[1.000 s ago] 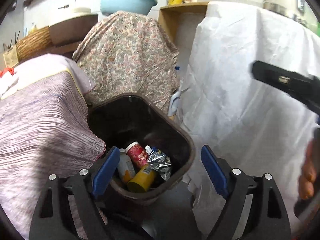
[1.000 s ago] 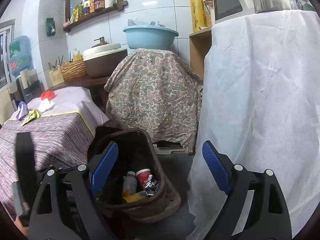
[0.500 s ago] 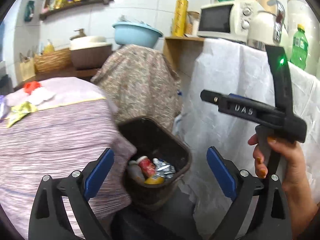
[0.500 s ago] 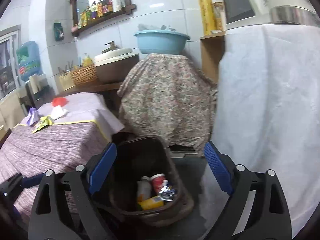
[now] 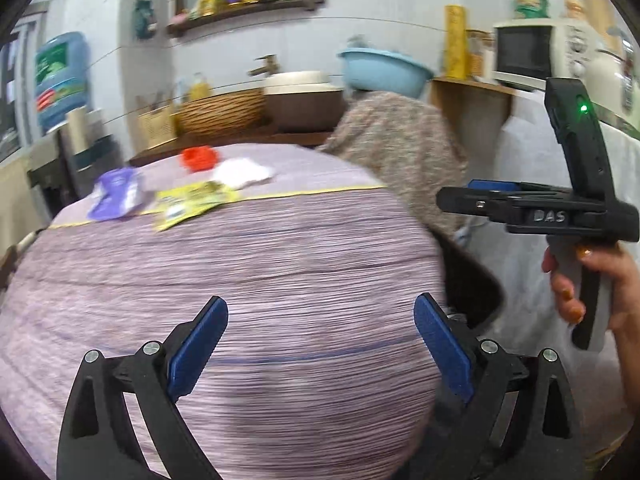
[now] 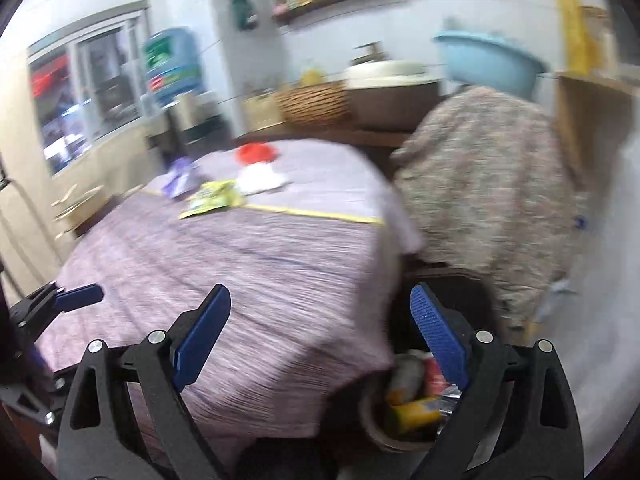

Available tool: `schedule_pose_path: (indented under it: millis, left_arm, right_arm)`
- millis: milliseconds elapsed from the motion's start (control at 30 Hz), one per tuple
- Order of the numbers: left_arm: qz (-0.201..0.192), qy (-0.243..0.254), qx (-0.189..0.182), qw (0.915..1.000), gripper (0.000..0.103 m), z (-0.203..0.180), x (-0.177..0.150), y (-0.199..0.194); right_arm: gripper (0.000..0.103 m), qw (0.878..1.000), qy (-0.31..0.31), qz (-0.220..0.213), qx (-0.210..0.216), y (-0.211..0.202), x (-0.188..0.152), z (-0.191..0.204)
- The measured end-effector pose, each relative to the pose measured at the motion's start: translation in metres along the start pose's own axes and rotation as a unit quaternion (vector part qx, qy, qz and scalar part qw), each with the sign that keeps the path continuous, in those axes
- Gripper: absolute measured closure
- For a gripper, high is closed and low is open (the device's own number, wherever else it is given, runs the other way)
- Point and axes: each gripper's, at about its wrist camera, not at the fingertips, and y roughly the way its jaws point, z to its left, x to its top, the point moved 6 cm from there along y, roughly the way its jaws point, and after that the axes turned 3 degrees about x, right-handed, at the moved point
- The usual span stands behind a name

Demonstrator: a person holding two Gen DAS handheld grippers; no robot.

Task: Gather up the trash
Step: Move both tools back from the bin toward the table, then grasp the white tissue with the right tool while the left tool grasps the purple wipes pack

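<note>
Both grippers are open and empty. My left gripper (image 5: 320,344) hovers over the purple-clothed table (image 5: 240,288). My right gripper (image 6: 320,332) is at the table's right edge, above the dark bin (image 6: 404,412) that holds bottles and wrappers; the bin's rim also shows in the left wrist view (image 5: 476,284). At the table's far end lie a purple wrapper (image 5: 116,196), a yellow-green wrapper (image 5: 192,202), a white crumpled piece (image 5: 242,172) and a red object (image 5: 199,157). They also show in the right wrist view: purple wrapper (image 6: 178,178), yellow-green wrapper (image 6: 212,198), white piece (image 6: 262,178), red object (image 6: 256,152).
A floral-covered stand (image 5: 396,148) with a blue basin (image 5: 382,66) stands behind the bin. A white-draped counter (image 5: 520,200) with a microwave (image 5: 532,54) is on the right. A wicker basket (image 5: 220,112) and sink bowl (image 5: 300,96) are at the back.
Both grippers have risen and swung left, away from the bin toward the table. The table top with its wrappers now fills both views. Both stay open.
</note>
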Motion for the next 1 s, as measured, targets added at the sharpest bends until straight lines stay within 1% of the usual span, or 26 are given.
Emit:
schedule_pose_path:
  millis: [167,267,367,400,467,600,633,733,800,833,900,967,1000]
  left_arm:
    - [0.000,-0.027,0.055,0.9981,0.010,0.058,0.006,0.001]
    - [0.006,-0.052,0.075,0.9959,0.010,0.090,0.014,0.006]
    - [0.008,-0.076,0.090,0.9930,0.010,0.125,0.026,0.015]
    - [0.013,-0.084,0.096,0.9917,0.010,0.135,0.030,0.020]
    - [0.016,-0.100,0.102,0.9897,0.010,0.153,0.035,0.029]
    - [0.027,-0.113,0.114,0.9867,0.010,0.183,0.046,0.050]
    - [0.028,-0.113,0.117,0.9862,0.010,0.190,0.049,0.056]
    - [0.038,-0.114,0.120,0.9855,0.010,0.206,0.057,0.075]
    - [0.040,-0.117,0.127,0.9841,0.010,0.219,0.063,0.088]
    - [0.044,-0.120,0.129,0.9834,0.010,0.223,0.066,0.094]
    - [0.052,-0.130,0.131,0.9814,0.010,0.233,0.071,0.109]
    - [0.057,-0.133,0.132,0.9806,0.010,0.240,0.075,0.121]
    - [0.060,-0.130,0.134,0.9805,0.010,0.242,0.078,0.129]
  right_arm:
    - [0.013,0.998,-0.048,0.027,0.025,0.045,0.025,0.039]
    - [0.013,0.996,-0.055,0.044,0.046,0.075,0.044,0.052]
    - [0.013,0.995,-0.048,0.065,0.061,0.112,0.067,0.058]
    - [0.013,0.994,-0.050,0.070,0.062,0.122,0.072,0.059]
    - [0.013,0.994,-0.057,0.080,0.050,0.151,0.088,0.060]
    - [0.013,0.991,-0.076,0.101,0.041,0.207,0.115,0.062]
    - [0.014,0.990,-0.079,0.109,0.039,0.224,0.121,0.061]
    - [0.021,0.988,-0.083,0.126,0.037,0.261,0.135,0.062]
    - [0.022,0.986,-0.094,0.132,0.037,0.282,0.139,0.065]
    - [0.023,0.984,-0.099,0.144,0.040,0.294,0.139,0.066]
    - [0.032,0.980,-0.102,0.165,0.037,0.310,0.134,0.068]
    - [0.055,0.978,-0.102,0.181,0.035,0.320,0.129,0.067]
    - [0.059,0.976,-0.103,0.186,0.036,0.322,0.126,0.067]
